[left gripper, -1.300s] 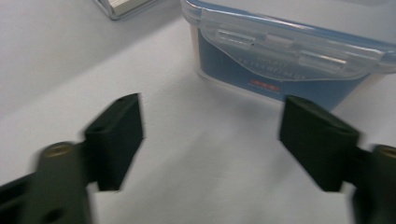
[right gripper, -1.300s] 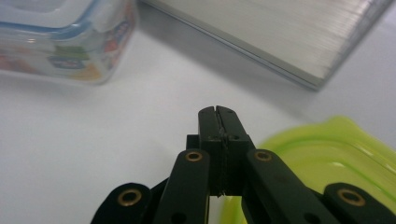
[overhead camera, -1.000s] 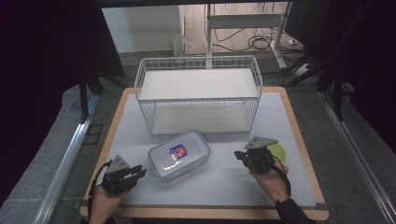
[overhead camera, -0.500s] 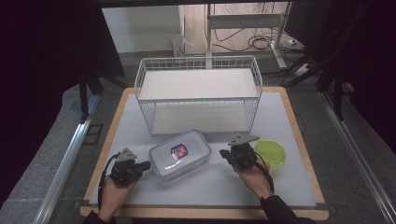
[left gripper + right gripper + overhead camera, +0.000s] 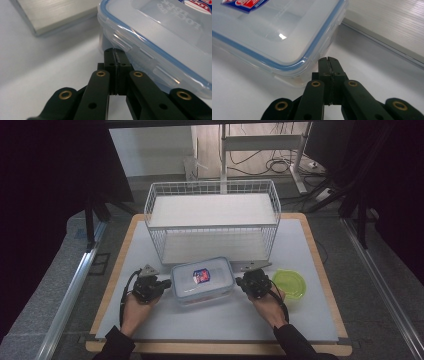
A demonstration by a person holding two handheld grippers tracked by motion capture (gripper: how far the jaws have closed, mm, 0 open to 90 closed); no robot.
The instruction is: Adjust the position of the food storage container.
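Observation:
A clear plastic container with a blue-sealed lid and a red-and-blue sticker lies flat on the white table, in front of the wire basket. My left gripper is shut at its left end. In the left gripper view the closed tips sit against the container just under a lid latch. At the right end my right gripper is shut too. The right gripper view has its tips close beside the container's corner, with nothing between them.
A white wire basket stands behind the container, and its pale base lies near both grippers. A green round lid rests to the right of my right hand. The wooden table edge runs just beyond it.
Both hands have moved inward to the container's ends, the left one rightward and the right one leftward off the green lid. The container has shifted a little to the right.

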